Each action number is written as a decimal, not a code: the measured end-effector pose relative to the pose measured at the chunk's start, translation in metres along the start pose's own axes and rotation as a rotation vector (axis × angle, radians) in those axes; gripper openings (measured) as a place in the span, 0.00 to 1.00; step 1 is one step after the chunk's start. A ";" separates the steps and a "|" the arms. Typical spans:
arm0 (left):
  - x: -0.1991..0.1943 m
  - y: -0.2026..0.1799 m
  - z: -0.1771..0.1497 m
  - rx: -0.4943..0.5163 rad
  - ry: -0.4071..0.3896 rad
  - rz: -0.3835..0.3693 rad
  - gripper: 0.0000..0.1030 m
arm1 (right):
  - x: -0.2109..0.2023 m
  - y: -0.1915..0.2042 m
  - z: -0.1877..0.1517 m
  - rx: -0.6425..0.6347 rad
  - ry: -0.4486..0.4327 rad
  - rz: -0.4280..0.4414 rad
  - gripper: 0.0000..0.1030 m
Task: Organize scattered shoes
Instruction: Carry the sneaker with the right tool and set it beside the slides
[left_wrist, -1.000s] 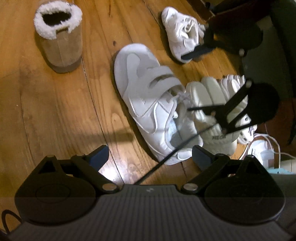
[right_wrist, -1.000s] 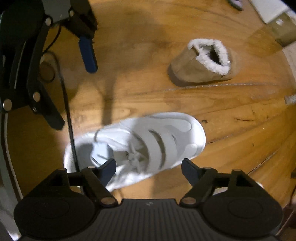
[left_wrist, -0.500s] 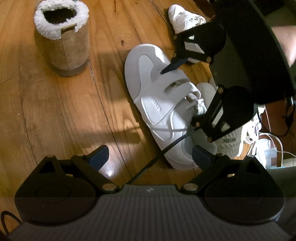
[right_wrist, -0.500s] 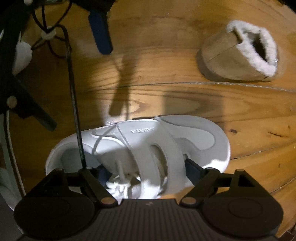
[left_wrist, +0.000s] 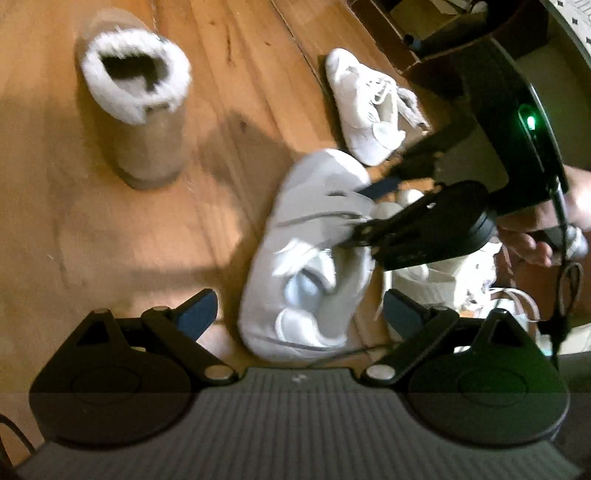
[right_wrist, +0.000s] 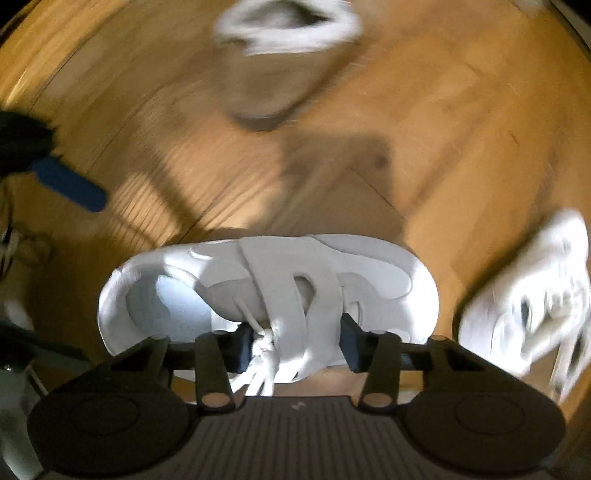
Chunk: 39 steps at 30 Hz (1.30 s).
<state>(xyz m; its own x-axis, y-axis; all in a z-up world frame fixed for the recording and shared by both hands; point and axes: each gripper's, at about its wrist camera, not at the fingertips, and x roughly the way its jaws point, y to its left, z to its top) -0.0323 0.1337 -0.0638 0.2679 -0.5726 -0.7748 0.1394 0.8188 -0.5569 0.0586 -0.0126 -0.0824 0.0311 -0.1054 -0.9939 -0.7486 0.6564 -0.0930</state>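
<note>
My right fingers (right_wrist: 297, 341), just closing, pinch the straps of the white strap sneaker (right_wrist: 273, 291) on the wooden floor (right_wrist: 443, 147) near the fleece-lined boot (left_wrist: 144, 110), my left fingers (left_wrist: 299, 314) spread empty; next I judge a steady lift toward its mate.

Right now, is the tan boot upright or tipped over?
Upright. The tan boot stands on its sole on the floor, fleece opening facing up.

The right gripper (right_wrist: 297, 341) points straight down, its jaws having just closed, pads pressing the strapped white sneaker (right_wrist: 273, 280) from both sides. The left gripper (left_wrist: 299, 308) hangs angled downward, jaws wide apart and empty.
</note>
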 end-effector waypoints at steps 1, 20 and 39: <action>0.000 0.001 0.000 0.002 0.000 -0.001 0.95 | 0.000 -0.006 -0.003 0.088 0.013 0.010 0.41; -0.015 -0.006 -0.009 -0.025 -0.071 -0.051 0.95 | 0.019 -0.058 -0.119 1.453 0.203 0.653 0.57; 0.006 0.026 -0.032 -0.272 -0.041 0.010 0.95 | -0.020 0.056 -0.104 -0.001 -0.240 0.106 0.87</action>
<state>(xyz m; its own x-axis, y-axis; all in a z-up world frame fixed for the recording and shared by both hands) -0.0578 0.1503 -0.0926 0.3072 -0.5580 -0.7709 -0.1232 0.7799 -0.6136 -0.0524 -0.0518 -0.0620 0.1083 0.1440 -0.9836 -0.7564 0.6540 0.0125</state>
